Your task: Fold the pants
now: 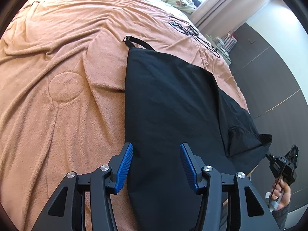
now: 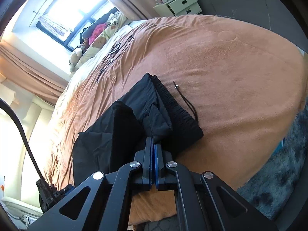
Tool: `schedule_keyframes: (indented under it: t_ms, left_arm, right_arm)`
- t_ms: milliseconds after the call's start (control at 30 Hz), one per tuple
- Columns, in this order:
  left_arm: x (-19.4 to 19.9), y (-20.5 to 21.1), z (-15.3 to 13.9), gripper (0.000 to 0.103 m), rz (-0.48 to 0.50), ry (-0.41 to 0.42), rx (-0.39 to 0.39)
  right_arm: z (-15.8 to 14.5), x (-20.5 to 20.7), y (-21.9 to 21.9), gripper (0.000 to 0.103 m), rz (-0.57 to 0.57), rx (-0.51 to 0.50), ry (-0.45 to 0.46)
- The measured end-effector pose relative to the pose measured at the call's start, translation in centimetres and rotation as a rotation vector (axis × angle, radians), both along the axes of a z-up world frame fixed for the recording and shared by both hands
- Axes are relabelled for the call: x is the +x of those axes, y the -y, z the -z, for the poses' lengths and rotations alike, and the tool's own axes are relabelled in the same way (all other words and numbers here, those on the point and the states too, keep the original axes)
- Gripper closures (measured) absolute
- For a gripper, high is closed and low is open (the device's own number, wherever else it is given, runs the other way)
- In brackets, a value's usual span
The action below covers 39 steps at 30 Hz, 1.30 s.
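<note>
The right gripper (image 2: 154,144), jaws pressed together on a corner of the black pants (image 1: 169,104), should carry that cloth flat and level across the garment, while the left gripper (image 1: 156,154), jaws spread and pinching nothing, hovers over the near end and could pin it down. The pants lie partly folded along the edge of the orange blanket (image 1: 63,73) (drawstring (image 2: 185,100) trailing loose beside the waistband), seemingly in smooth layers, though black hides creases.
</note>
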<state>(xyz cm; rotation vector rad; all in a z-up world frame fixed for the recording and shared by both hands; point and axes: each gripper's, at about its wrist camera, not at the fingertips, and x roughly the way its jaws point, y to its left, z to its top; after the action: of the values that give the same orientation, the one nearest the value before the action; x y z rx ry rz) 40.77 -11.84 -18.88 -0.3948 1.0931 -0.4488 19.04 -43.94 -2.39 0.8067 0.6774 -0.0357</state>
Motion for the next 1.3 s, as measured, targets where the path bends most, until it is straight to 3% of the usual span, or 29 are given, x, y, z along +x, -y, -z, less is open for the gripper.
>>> schedule_keyframes:
  t_ms: [67, 200, 333, 433, 500, 533, 733, 967, 1033, 1133, 1300]
  left_arm:
    - [0.0, 0.0, 0.1, 0.049, 0.004, -0.003, 0.004]
    - [0.1, 0.2, 0.5, 0.049, -0.003, -0.013, 0.024]
    - [0.1, 0.0, 0.4, 0.049, -0.014, -0.009, 0.025]
    - [0.3, 0.0, 0.2, 0.049, -0.018, -0.005, 0.019]
    - [0.4, 0.0, 0.1, 0.049, -0.018, -0.003, 0.014]
    - [0.4, 0.1, 0.1, 0.049, -0.017, -0.003, 0.012]
    - [0.7, 0.3, 0.2, 0.049, -0.011, -0.006, 0.005]
    - [1.0, -0.1, 0.6, 0.05, -0.02, -0.022, -0.018]
    - [1.2, -0.3, 0.8, 0.061, -0.027, -0.029, -0.015]
    - [1.4, -0.6, 1.2, 0.068, -0.039, -0.042, -0.025]
    - [1.7, -0.9, 1.6, 0.073, -0.055, -0.052, -0.02]
  right_arm:
    - [0.2, -0.2, -0.2, 0.103, 0.005, -0.01, -0.004]
    - [1.8, 0.6, -0.2, 0.103, -0.006, -0.038, -0.112]
    - [0.8, 0.2, -0.5, 0.098, 0.005, -0.11, -0.103]
    - [-1.1, 0.1, -1.3, 0.084, -0.008, -0.204, -0.076]
    - [-2.3, 0.1, -2.3, 0.055, -0.028, -0.259, -0.048]
    - [-3.0, 0.2, -2.8, 0.051, -0.04, -0.29, -0.029]
    - [-4.0, 2.7, -7.6, 0.051, -0.215, -0.427, 0.01]
    - [-4.2, 6.8, -10.1, 0.051, -0.402, -0.535, 0.033]
    - [-4.0, 7.9, -10.6, 0.051, -0.449, -0.55, 0.03]
    - [-3.8, 9.6, -11.5, 0.051, -0.507, -0.566, 0.025]
    - [-2.7, 13.5, -14.0, 0.051, -0.632, -0.609, -0.008]
